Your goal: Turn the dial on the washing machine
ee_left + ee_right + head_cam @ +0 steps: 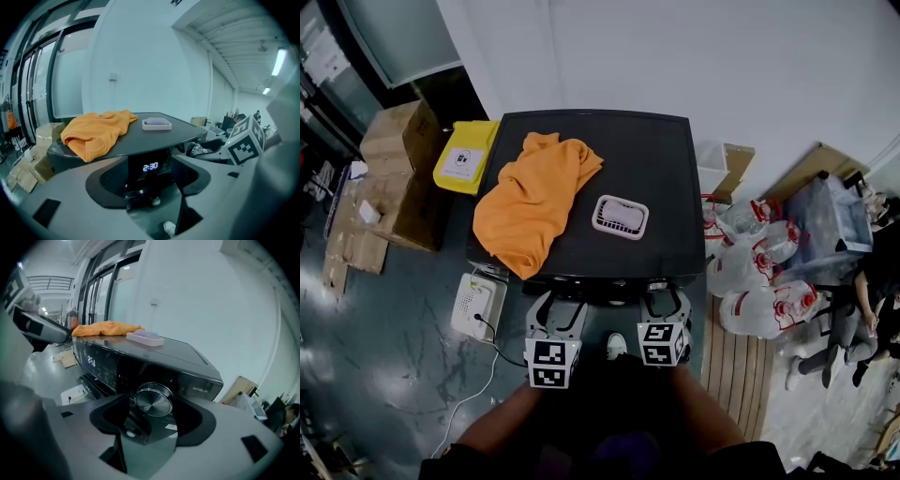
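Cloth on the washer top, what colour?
The cloth is orange, clearest in the head view.

Warehouse-style test lab or storeroom, not a home. Washing machine (656,178) stands free against a bare white wall on a stained concrete floor (384,319). Cardboard boxes (398,141) on one side, bagged water jugs (759,305) and wooden slats (741,375) on the other. Glass partitions (42,79), exposed ceiling, strip lights (280,61).
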{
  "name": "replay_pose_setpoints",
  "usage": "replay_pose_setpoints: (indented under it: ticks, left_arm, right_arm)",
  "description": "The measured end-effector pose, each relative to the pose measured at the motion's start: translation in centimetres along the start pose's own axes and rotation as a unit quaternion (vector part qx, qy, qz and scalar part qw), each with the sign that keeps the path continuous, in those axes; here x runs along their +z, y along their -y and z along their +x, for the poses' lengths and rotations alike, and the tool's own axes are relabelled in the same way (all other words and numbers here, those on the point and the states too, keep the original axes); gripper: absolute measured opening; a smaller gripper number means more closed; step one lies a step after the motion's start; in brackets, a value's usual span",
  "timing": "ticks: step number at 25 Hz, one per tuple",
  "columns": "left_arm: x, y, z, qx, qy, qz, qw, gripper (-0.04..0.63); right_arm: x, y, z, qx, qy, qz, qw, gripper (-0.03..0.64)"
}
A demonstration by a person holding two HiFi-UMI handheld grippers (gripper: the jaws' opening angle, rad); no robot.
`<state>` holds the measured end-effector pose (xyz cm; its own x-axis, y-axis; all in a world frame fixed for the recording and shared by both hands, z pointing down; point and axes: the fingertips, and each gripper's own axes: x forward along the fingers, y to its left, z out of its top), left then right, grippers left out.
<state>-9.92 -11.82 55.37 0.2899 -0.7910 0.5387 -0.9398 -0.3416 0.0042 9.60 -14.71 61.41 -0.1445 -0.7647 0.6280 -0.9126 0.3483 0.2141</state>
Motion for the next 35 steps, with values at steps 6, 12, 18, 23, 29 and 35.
replay_pose_setpoints:
  ticks: [6,12,18,23,29,35]
  left_arm:
    - [-0.1,-0.6,-0.2,0.004,0.001,-0.001,1.0000,0.287]
    - [-0.4,-1.1,-0.4,0.008,-0.001,-0.005,1.0000,0.287]
    - [-0.4,-1.0,-0.3,0.006,0.001,-0.006,1.0000,0.287]
    - [-0.2,-0.9,-0.2,0.005,0.001,-0.002,1.0000,0.287]
    - [-0.2,-1.0,-0.4,0.008,0.001,0.000,1.0000,0.287]
    - [-0.3,-1.1,-0.6,0.007,0.000,0.001,1.0000,0.287]
  right_arm:
    - [0.0,0.7,0.3,-0.016,-0.006,0.023,1.000,0.273]
    - [-0.9,1.5,0.5,0.054,0.023,0.204,0.977,0.270]
    - [-1.1,1.6,0.5,0.089,0.029,0.267,0.959,0.272]
    - [-0.7,1.3,0.3,0.054,0.021,0.184,0.981,0.275]
    - [0.8,0.0,-0.5,0.007,0.029,0.041,0.999,0.284]
    - [0.7,0.0,-0.2,-0.026,0.013,-0.021,0.999,0.284]
